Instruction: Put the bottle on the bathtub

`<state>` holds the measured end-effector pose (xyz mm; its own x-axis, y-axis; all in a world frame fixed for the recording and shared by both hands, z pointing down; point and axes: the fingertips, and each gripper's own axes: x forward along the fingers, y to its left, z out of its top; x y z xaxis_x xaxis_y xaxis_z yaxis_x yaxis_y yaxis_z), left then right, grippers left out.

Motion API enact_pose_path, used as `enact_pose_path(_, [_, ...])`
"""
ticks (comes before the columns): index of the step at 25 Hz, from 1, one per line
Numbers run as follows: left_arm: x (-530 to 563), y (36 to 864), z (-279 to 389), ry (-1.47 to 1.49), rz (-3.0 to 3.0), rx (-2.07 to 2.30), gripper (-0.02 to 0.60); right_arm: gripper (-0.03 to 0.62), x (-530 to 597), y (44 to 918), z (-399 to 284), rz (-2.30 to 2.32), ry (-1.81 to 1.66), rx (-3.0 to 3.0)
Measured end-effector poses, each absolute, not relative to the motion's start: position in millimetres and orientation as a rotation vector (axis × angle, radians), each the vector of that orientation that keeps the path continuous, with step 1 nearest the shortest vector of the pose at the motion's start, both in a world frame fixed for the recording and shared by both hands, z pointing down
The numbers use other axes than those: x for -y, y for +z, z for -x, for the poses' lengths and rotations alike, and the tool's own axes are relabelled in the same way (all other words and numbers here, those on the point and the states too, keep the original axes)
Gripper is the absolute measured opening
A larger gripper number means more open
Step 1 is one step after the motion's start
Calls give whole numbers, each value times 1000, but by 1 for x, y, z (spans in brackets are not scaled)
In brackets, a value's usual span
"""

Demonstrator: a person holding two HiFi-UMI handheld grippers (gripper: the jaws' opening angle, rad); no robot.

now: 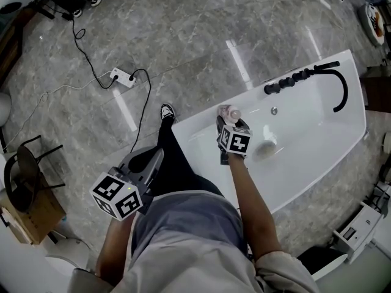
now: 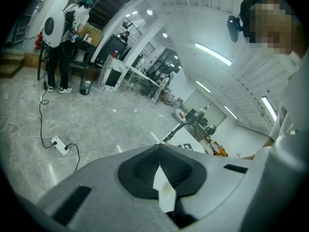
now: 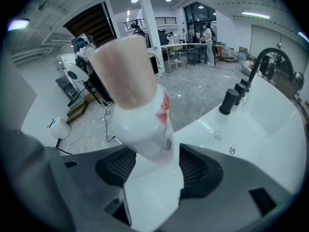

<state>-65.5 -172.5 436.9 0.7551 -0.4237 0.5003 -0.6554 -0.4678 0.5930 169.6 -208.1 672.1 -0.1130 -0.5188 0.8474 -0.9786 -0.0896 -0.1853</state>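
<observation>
The bottle (image 3: pixel 140 95) stands on the rim of the bathtub (image 1: pixel 195 133), at the corner nearest us, with its tan cap uppermost. In the right gripper view it seems to lean a little, though the wide lens may account for that. The right gripper (image 3: pixel 157 168) has its jaws spread wide on either side of the bottle. The pads sit just beside its walls and do not appear to press on it, so we judge the placing all but done.

The main risk, as we see it, is the withdrawal. The pads are so close that any sideways drift or twist as we pull back could catch the bottle. It is tall and narrow and the rim is glossy, so a light knock might tip it. On one side it would slide into the basin. On the other it would drop to the floor (image 1: pixel 183 35), where a power strip (image 1: pixel 122 77) lies well apart. If the base is not flat on the rim, it may topple by itself.

The left gripper (image 1: pixel 157 154) hangs by our leg with its jaws nearly together and empty, so it poses no danger.
</observation>
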Motion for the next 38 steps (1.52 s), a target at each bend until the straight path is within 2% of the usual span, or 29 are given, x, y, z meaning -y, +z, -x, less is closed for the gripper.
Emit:
enact_pose_path(17, [146, 418, 55, 333, -2239, 733, 5, 247, 169, 623, -164, -1643, 1081, 1743])
enact_pose_path(21, [138, 409, 51, 320, -2264, 724, 5, 230, 157, 604, -165, -1625, 1059, 1781])
enact_pose_path(26, [130, 398, 45, 295, -2289, 726, 5, 187, 145, 574, -166, -1621, 1022, 1849])
enact_pose_path(31, [126, 390, 36, 273, -2329, 710, 5, 112, 136, 547, -164, -1600, 989, 1897])
enact_pose_path(38, [119, 380, 32, 263, -2378, 694, 5, 36, 118, 505, -149, -1563, 1115, 2038])
